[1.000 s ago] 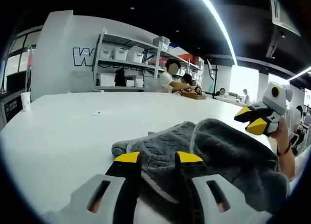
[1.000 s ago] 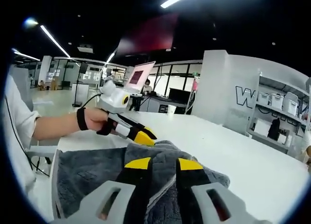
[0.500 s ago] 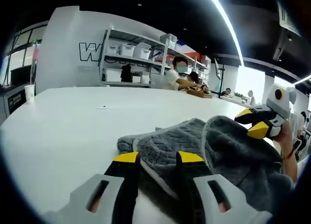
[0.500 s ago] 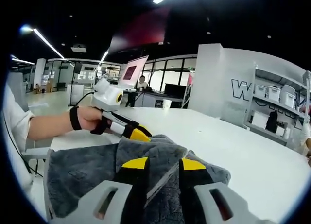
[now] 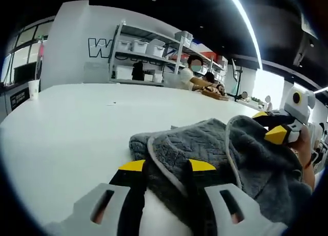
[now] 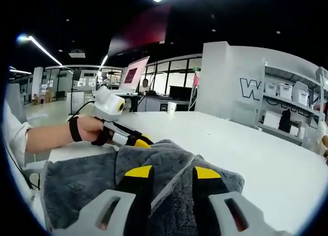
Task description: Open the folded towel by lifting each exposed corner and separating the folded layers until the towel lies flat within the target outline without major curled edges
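Observation:
A grey towel with a pale hem lies bunched and folded on the white table. My left gripper is shut on a raised fold of it, the hem running up between the yellow tips. In the left gripper view my right gripper holds the towel's far right side lifted. In the right gripper view my right gripper is shut on a thick fold of the towel. The left gripper, held by a hand, meets the towel's upper edge just behind that fold.
Metal shelving with white bins stands beyond the table, and people sit at a far bench. A paper cup is on a counter at the left. A monitor and a cup are at the table's far end. The person's forearm reaches in from the left.
The gripped folds have risen and bunched higher between both pairs of jaws. Both cameras have shifted slightly, and the other gripper sits a little lower against the towel in each view.

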